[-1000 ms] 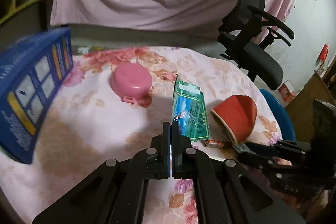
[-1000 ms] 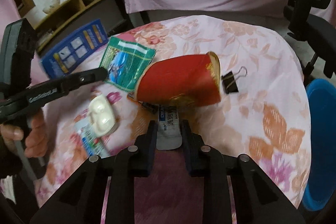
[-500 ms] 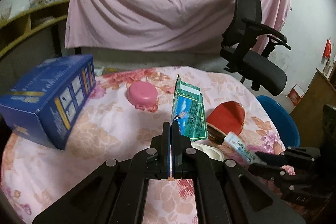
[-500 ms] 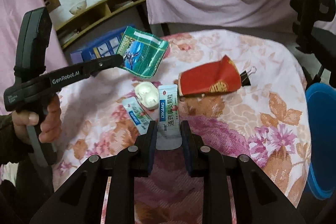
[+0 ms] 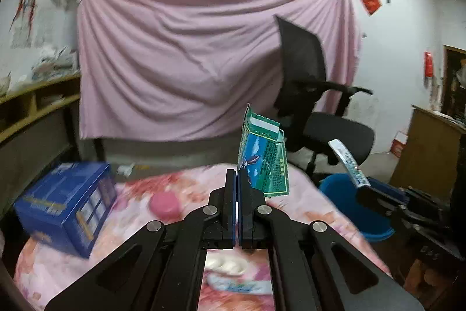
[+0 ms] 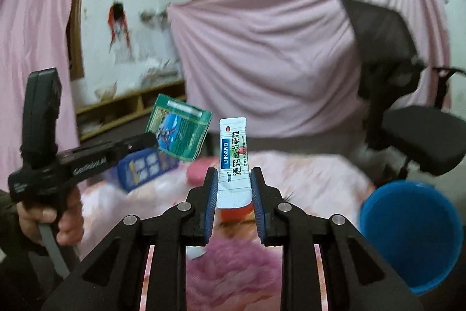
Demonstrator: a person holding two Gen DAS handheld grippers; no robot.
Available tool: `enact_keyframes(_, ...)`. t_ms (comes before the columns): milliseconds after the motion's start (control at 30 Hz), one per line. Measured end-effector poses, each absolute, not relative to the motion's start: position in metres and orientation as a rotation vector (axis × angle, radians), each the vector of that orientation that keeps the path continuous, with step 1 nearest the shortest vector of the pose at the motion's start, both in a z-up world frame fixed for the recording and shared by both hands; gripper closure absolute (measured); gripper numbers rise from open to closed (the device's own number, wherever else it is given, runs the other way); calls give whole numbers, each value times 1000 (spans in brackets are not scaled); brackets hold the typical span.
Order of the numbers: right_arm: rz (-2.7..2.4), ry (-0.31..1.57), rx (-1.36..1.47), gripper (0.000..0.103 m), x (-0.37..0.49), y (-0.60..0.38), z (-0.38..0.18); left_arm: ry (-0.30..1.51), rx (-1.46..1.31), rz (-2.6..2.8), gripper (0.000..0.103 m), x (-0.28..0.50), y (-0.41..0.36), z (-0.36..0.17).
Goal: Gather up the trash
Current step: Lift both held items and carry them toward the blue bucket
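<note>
The left gripper is clamping fully shut on the bottom corner of a green packet, which is sticking up and forward of its jaws. The right gripper is squeezing a white sachet between jaws that are standing only a little apart, the sachet rising upright out of the gap. Both pieces of trash are being carried clear of the table, so the picking-up part looks done for these two; dropping them off is still to come.

A blue bucket is sitting below and to the right of the right jaws, off the table edge, and is probably where the trash is heading. As far as its inside shows, nothing is lying in it yet.

Beneath the left jaws a white blister tray and another small sachet are lying on the cloth, likely still to be gathered. A blue box and a pink lid are sitting lower left of them.
</note>
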State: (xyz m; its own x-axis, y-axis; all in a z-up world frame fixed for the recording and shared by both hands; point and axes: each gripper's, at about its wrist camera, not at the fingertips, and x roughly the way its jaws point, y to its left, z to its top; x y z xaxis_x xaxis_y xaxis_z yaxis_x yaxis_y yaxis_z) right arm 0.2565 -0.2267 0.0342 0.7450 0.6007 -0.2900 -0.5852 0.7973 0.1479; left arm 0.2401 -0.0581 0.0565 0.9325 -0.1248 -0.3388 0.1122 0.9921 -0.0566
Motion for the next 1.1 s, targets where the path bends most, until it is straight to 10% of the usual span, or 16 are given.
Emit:
enact_keyframes(533, 295, 25, 215, 82, 233, -332, 63, 188, 66, -344, 103, 262, -184, 92)
enact_keyframes(1100, 114, 289, 379, 82, 277, -419, 6, 427, 115, -443, 103, 335, -296, 41)
